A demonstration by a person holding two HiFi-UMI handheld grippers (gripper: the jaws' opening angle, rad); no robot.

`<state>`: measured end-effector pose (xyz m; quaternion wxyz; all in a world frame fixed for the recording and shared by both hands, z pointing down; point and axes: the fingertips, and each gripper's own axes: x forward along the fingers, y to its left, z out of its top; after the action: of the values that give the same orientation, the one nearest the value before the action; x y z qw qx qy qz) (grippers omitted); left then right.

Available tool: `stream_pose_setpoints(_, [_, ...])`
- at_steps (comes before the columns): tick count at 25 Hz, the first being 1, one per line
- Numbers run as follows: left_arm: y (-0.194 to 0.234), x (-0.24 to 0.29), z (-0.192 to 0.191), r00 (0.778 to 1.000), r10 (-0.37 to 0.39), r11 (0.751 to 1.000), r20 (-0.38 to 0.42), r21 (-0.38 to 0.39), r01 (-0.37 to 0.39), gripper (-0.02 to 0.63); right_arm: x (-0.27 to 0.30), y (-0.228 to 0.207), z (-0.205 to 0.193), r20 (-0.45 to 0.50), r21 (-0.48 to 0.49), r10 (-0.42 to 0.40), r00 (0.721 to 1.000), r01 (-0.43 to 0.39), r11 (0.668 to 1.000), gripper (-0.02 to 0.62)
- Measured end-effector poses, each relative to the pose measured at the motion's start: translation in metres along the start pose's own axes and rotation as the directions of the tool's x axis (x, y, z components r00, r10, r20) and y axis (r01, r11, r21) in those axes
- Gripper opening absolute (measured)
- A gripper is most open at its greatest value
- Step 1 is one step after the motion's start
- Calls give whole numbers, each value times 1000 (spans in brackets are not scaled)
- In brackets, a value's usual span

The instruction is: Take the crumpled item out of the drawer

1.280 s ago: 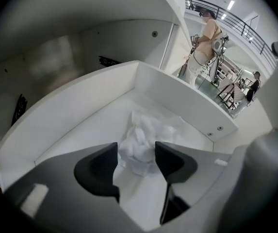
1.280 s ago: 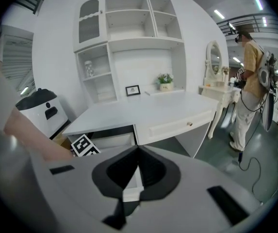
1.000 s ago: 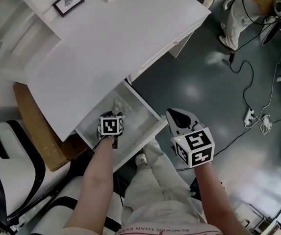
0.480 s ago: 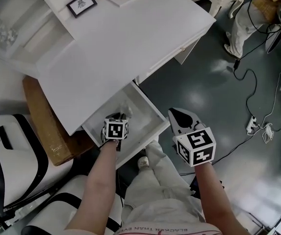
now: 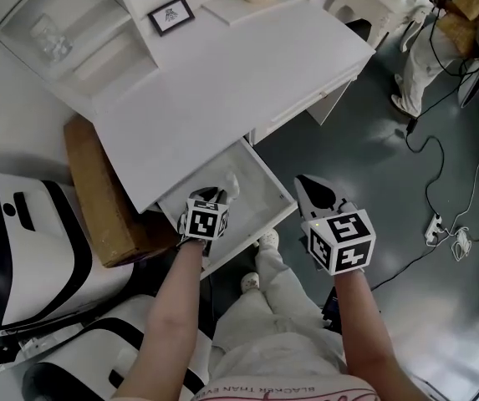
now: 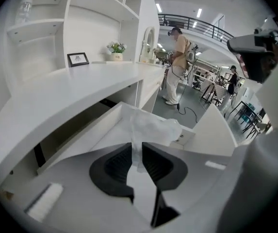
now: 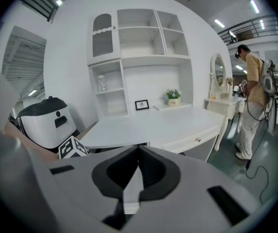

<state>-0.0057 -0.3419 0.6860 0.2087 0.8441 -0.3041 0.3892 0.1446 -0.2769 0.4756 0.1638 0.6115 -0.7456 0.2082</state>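
While the left gripper (image 6: 138, 155) pinches only a thin tail of the crumpled plastic wrap (image 6: 153, 127), this is a small grab. Its jaws have just been closing, and now the pads squeeze that tail tight. The rest of the wrap puffs out past the tips. It hangs over the middle of the open drawer (image 5: 266, 221) and looks like it is just off the drawer bottom, though I cannot be sure.

Here is what could go wrong. The wrap is thin and smooth, so I think a quick pull could make the tail slide out of the pads. Then the wrap would drop back into the drawer.

The puffy part is wider than the bit being held. If it is pulled out low, it could drag on the front wall of the drawer and get tugged loose. If it goes up too far toward the back of the drawer, it could brush the desk top (image 5: 239, 65) that sticks out over the drawer. A slow lift, straight up and then out over the drawer front, looks safest.

The right gripper (image 7: 138, 160) has its jaws pressed together with nothing in them. It waits just outside the front right corner of the drawer. A swing that way could bump the drawer.
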Motion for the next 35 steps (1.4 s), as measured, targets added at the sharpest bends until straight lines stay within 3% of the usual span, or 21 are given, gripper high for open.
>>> stream_pose_setpoints(9, [-3,-57,28,993,12,999,121,38,-17,74,-35,22,24,72,-51,-6,997,10,999,6])
stream_pose_setpoints(20, [-2,-138,63,956,91,990,278,78,-116,60,-73,47,47,148,-96,-8,989,23,995,6])
stream_pose_setpoints(29, [0,-200,97,903,170,980,393,25,-195,57,-92,53,82,211,-167,43,977,-7,986,6])
stream_pose_setpoints(35, [1,-237,125,851,240,968,468,-53,-244,49,-102,47,107,243,-215,85,966,-31,976,6])
